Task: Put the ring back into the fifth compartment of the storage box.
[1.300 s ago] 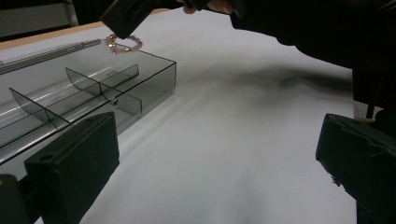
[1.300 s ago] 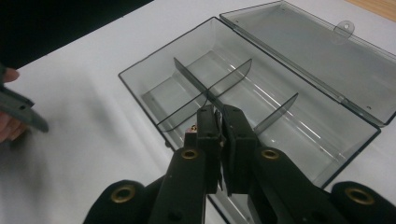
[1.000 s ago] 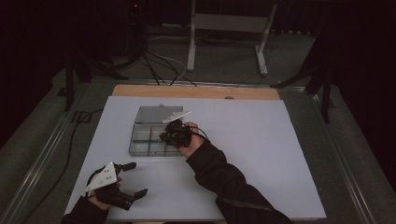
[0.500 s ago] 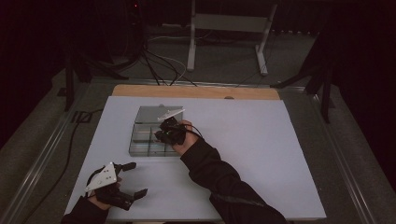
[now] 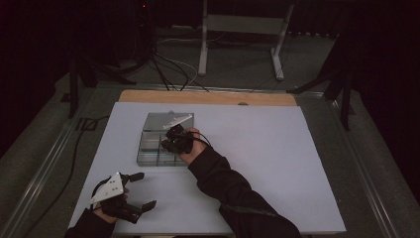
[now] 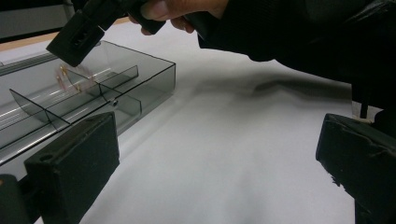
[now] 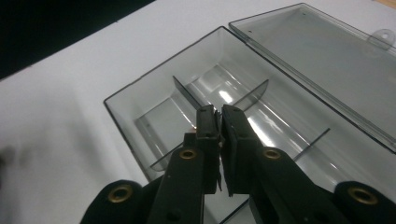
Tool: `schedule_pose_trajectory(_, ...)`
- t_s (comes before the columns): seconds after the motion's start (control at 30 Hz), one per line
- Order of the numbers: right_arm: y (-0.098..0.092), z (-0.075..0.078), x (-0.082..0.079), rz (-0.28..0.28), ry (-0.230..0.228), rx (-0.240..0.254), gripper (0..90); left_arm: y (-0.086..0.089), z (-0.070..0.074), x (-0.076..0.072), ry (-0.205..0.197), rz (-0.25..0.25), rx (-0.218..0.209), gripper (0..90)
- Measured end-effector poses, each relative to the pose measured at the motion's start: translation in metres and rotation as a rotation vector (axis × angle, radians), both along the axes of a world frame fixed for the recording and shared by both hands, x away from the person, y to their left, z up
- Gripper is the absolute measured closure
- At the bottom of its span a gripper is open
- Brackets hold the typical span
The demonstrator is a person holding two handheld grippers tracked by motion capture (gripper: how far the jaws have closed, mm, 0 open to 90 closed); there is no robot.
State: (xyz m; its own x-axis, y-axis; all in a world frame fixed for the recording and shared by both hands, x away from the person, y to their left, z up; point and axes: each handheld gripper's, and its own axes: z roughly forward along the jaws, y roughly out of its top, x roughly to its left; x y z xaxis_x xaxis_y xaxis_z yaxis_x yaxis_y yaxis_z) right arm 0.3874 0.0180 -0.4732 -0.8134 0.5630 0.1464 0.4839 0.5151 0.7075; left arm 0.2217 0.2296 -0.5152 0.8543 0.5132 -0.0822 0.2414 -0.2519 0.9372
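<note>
In the high view, the white mat [image 5: 257,163] lies on the table [image 5: 208,97] and takes the middle of the frame. The divided box [image 5: 151,148] stands on the mat, left of the centre, and its open lid [image 5: 158,120] lies flat just behind it, toward the upper part. The right gripper [image 5: 168,141] hangs over the box. The left gripper [image 5: 141,191] is at the lower left, on the mat, well apart from the box.

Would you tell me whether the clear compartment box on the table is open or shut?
Open: the box has its lid folded back flat beside it, leaving the dividers uncovered.
</note>
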Motion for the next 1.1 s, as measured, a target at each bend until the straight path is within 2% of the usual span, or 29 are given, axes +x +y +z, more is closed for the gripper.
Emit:
schedule_pose_trajectory(0.13, -0.004, 0.0, 0.001, 0.02, 0.003, 0.026, 69.4, 0.0, 0.0, 0.0, -0.001, -0.001, 0.002, 0.7)
schedule_pose_trajectory(0.17, -0.006, 0.001, 0.001, 0.033, 0.0, 0.043, 61.1, 0.0, 0.0, 0.0, -0.001, -0.001, 0.002, 0.6)
schedule_pose_trajectory(0.2, -0.006, 0.001, 0.001, 0.033, 0.0, 0.043, 61.1, 0.0, 0.0, 0.0, -0.001, -0.001, 0.002, 0.6)
schedule_pose_trajectory(0.27, -0.006, 0.002, 0.0, 0.057, 0.001, 0.065, 45.1, 0.0, 0.0, 0.0, -0.002, 0.0, 0.002, 0.7)
schedule_pose_trajectory(0.53, -0.011, 0.01, -0.011, 0.1, -0.055, 0.107, 15.2, -0.001, 0.0, 0.001, -0.001, 0.0, 0.005, 0.6)
schedule_pose_trajectory(0.6, -0.016, 0.013, -0.013, 0.137, -0.042, 0.119, 13.5, -0.002, 0.0, 0.001, 0.001, -0.001, 0.004, 0.6)
schedule_pose_trajectory(0.67, -0.022, 0.017, -0.014, 0.129, -0.036, 0.144, 13.2, -0.003, 0.0, 0.001, 0.0, -0.004, 0.002, 0.7)
schedule_pose_trajectory(0.83, -0.038, 0.022, -0.014, 0.134, -0.053, 0.154, 0.0, -0.004, 0.0, 0.003, -0.001, -0.011, 0.008, 0.6)
schedule_pose_trajectory(0.87, -0.042, 0.023, -0.014, 0.133, -0.067, 0.163, 0.0, -0.005, 0.0, 0.004, 0.001, -0.012, 0.005, 0.6)
schedule_pose_trajectory(0.93, -0.052, 0.024, -0.015, 0.129, -0.057, 0.182, 0.0, -0.005, 0.0, 0.005, 0.001, -0.017, -0.006, 0.6)
schedule_pose_trajectory(1.1, -0.08, 0.027, -0.018, 0.098, -0.068, 0.171, 0.0, -0.008, 0.001, 0.007, -0.001, -0.025, 0.001, 0.7)
